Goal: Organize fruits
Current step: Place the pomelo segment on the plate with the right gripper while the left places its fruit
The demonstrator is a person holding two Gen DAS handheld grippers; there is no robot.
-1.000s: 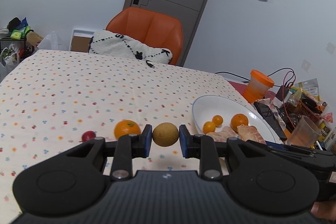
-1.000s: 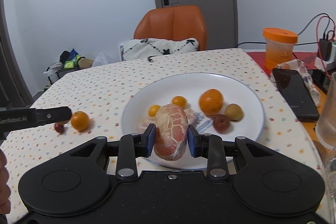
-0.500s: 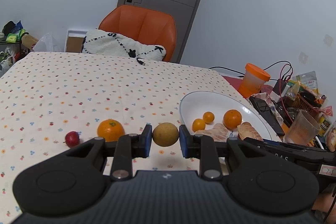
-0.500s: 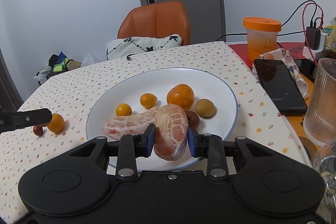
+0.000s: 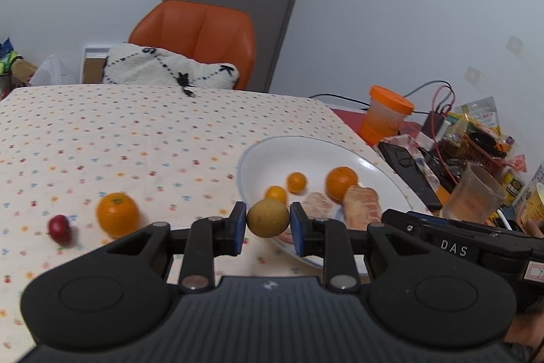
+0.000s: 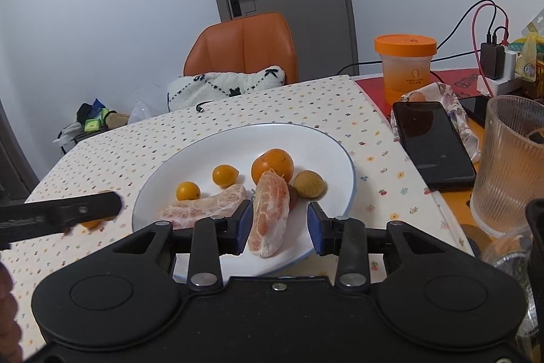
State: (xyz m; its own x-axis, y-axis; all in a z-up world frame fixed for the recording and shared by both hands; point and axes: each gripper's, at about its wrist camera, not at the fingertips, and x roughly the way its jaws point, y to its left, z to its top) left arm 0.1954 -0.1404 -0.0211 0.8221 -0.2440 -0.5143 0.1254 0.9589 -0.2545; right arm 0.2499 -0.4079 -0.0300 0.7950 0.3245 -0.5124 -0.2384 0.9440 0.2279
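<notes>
Since 0.5 s ago, right hand-held gripper has let go: jaws now spread wide, and the pomelo segment lies free on the white plate between them, resting against the left pad, clear of the right. Segment's long axis runs near-to-far, tilted slightly right at the far end. I judge that drop done.

Left hand-held gripper is clamped on the small tan round fruit, pads touching both sides, held above the bench just near-left of the plate rim.

Key relation for next move: plate lies right and slightly far of the left unit; open plate floor sits on its far-left side, beyond the two small orange fruits. Right unit occupies the near rim, so I'd judge it needs to back off first.

Still off-plate, left on the bench: orange and red fruit, just beside each other. Left unit is the nearer for both.

Already on plate: second segment, orange, tan fruit.
</notes>
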